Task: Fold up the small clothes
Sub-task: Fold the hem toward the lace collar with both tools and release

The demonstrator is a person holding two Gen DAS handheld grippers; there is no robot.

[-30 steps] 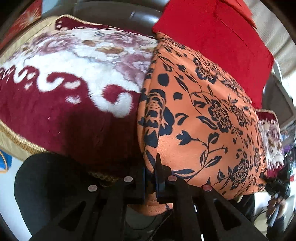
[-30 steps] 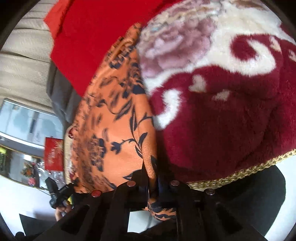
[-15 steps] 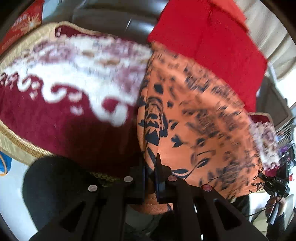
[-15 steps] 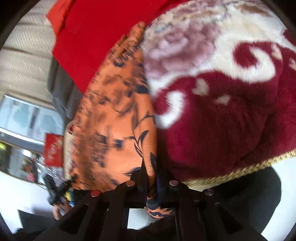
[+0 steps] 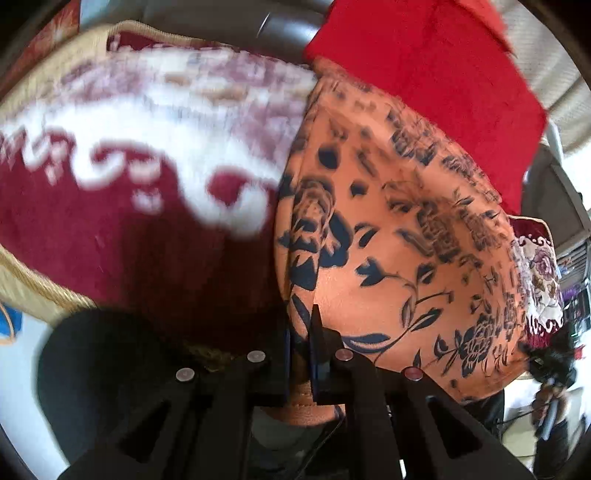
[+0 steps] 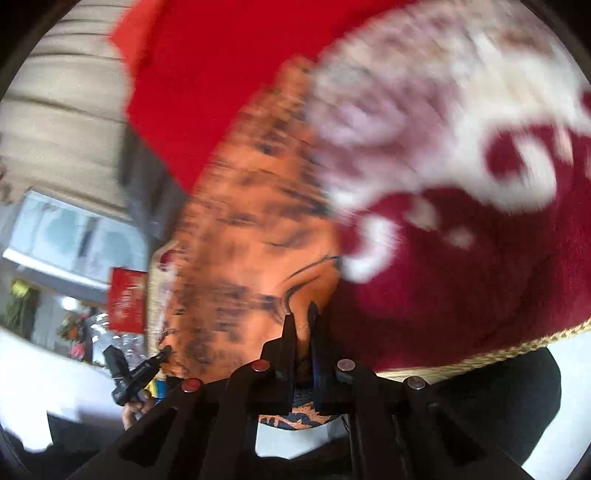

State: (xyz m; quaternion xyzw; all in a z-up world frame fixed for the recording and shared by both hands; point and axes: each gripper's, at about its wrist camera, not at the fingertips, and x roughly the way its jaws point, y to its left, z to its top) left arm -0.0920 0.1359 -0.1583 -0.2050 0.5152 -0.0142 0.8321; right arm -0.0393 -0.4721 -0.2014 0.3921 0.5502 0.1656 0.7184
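Note:
An orange garment with a dark blue flower print lies spread over a plush maroon and white blanket. My left gripper is shut on its near left corner, with cloth pinched between the pads. In the right wrist view the same orange garment is blurred, and my right gripper is shut on its near right corner. The other hand-held gripper shows at the garment's far corner. A bit of cloth hangs below each pair of fingers.
A red cloth lies behind the garment against a dark grey sofa back. The blanket has a gold cord edge. A person's dark-clad legs sit below the blanket. Shelves and a window stand off to the side.
Both views have shifted slightly and gone blurred. The garment stays pinched at both corners. The right view has tipped a little, showing more of the red cloth.

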